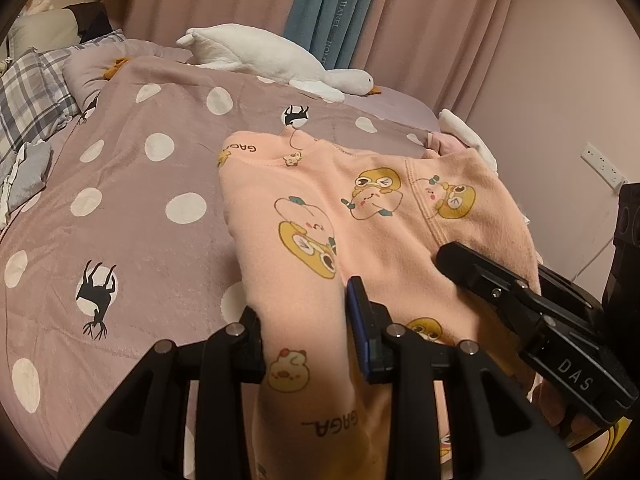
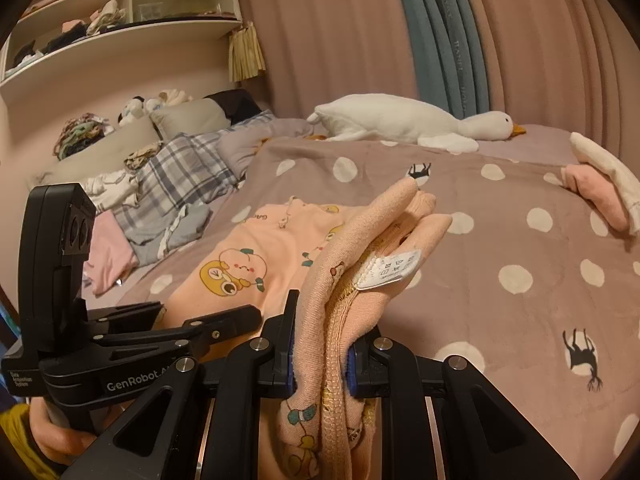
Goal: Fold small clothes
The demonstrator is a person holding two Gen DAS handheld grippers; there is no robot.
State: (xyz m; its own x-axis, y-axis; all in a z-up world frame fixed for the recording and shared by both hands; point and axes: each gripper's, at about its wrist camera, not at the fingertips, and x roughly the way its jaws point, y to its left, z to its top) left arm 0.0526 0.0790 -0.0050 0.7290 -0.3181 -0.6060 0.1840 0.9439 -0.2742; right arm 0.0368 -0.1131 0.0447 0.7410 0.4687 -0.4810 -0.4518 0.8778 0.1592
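On the bed (image 1: 132,208), over a mauve polka-dot cover, lies a peach top (image 1: 320,208) w/ cartoon prints, neck end away from the cams, near end lifted by both tools. Left gripper (image 1: 306,332): jaws closed on a bunched fold of the top's left near edge; cloth fills the gap btw the blue pad and the black finger, "GAGA" print hanging below. Right gripper (image 2: 320,356): jaws clamped on a thick wad of the same top, seams and a white care tag (image 2: 394,266) sticking up past the tips, folds drooping fwd over the cover. In the right cam the left tool sits at lower left, a hand (image 2: 56,436) wrapped round its handle; in the left cam the right tool comes in from the right edge, tips over the cloth. White plush goose (image 1: 276,60) rests along the far side of the bed, by pink curtains (image 1: 440,20). Plaid pillow (image 2: 180,176) and loose laundry pile at the head end; a pink folded piece (image 2: 596,192) near the right edge of the bed. Shelves (image 2: 120,12) w/ clothes on the wall above.
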